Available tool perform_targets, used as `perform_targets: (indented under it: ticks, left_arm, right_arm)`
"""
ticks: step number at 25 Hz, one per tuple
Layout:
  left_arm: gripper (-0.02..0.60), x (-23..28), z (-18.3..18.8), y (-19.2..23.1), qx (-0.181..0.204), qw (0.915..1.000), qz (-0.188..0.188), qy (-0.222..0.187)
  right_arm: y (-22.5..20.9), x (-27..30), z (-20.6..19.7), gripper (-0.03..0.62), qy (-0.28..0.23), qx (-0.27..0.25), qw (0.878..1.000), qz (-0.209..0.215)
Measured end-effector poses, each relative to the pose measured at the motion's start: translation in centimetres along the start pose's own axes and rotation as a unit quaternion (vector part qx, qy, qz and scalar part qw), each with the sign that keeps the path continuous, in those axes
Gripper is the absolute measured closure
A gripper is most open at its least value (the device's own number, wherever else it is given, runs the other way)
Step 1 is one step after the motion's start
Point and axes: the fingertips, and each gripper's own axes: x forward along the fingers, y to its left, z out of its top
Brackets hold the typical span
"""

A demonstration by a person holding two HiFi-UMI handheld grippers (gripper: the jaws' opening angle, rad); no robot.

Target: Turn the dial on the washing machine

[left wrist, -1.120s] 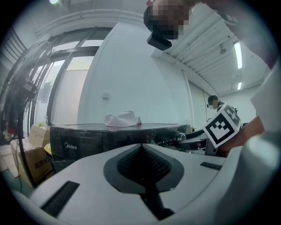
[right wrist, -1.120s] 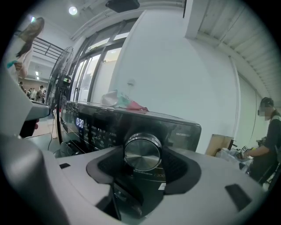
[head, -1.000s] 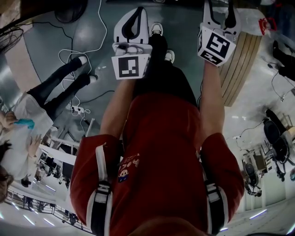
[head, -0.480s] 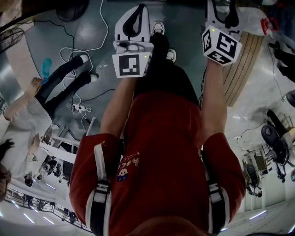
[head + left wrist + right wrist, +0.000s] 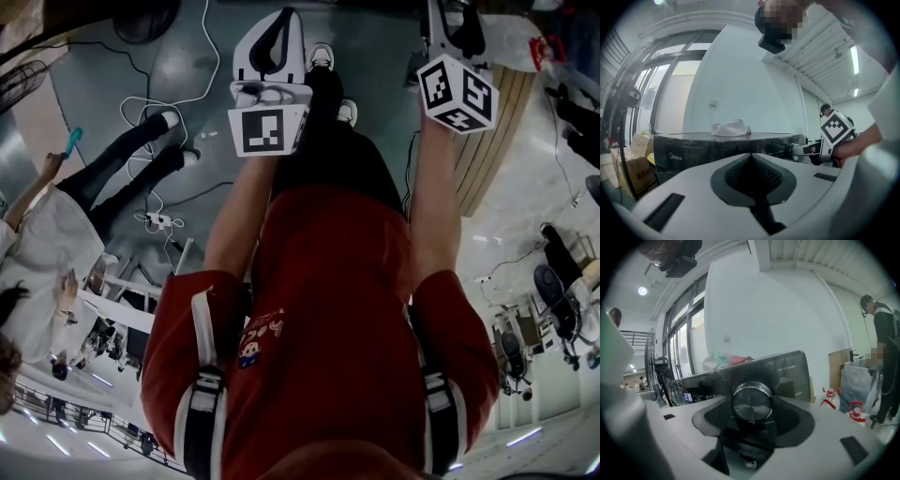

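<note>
1. Surroundings: the washing machine [image 5: 693, 152] has a dark glossy control panel and stands before a white wall. A crumpled white cloth [image 5: 731, 127] lies on its top. A cardboard box [image 5: 633, 176] sits on the floor off the machine's left end, with a standing fan [image 5: 628, 96] beside it. Off the right end, a wooden board [image 5: 840, 369] leans at the wall and a second person [image 5: 883, 329] stands near it.
2. Dial [image 5: 751, 401]: on the panel front, toward its right end.
3. Right tool [image 5: 802, 150]: pinching the dial, one dark pad on each side of its rim. It reaches in from the right, roughly level.
4. Left tool [image 5: 751, 164]: jaws pressed together on themselves. It is held apart from the panel front, left of the dial.
5. View differences: only the left gripper view shows the right tool on the dial from the side, plus the brand lettering at the panel's left end. Only the right gripper view shows lit digits [image 5: 687, 397] on the panel left of the dial. The head view shows neither machine nor dial. It shows the holder's red shirt [image 5: 328, 309], both tools from behind, a power strip [image 5: 157, 223] on the floor and a bystander [image 5: 52, 248] in a white top.
6. Hard to make out: the head view cuts the right tool's jaws off at its top edge. The digits are too small to read, and no markings on the dial are legible.
</note>
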Motion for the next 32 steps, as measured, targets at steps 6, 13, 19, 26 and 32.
perform_targets:
  ticks: [6, 13, 19, 26, 32]
  left_arm:
    - [0.565, -0.1, -0.1, 0.4, 0.000, 1.0000, 0.000, 0.002]
    - [0.566, -0.1, -0.1, 0.1, -0.001, 1.0000, -0.001, 0.000]
    - [0.566, -0.2, 0.1, -0.2, 0.001, 1.0000, -0.002, 0.000]
    - [0.566, -0.2, 0.3, -0.3, 0.004, 1.0000, -0.004, -0.001]
    - [0.566, 0.2, 0.4, -0.6, 0.003, 1.0000, -0.003, -0.002]
  right_arm:
    - [0.4, 0.1, -0.1, 0.318, 0.001, 0.000, 1.000, 0.000]
    - [0.2, 0.1, -0.1, 0.318, 0.000, 0.001, 1.000, -0.002]
    - [-0.1, -0.2, 0.0, 0.318, -0.001, 0.011, 1.000, 0.000]
    - [-0.1, -0.2, -0.1, 0.318, -0.006, 0.056, 0.998, 0.013]
    - [-0.8, -0.1, -0.1, 0.318, -0.013, 0.115, 0.993, 0.032]
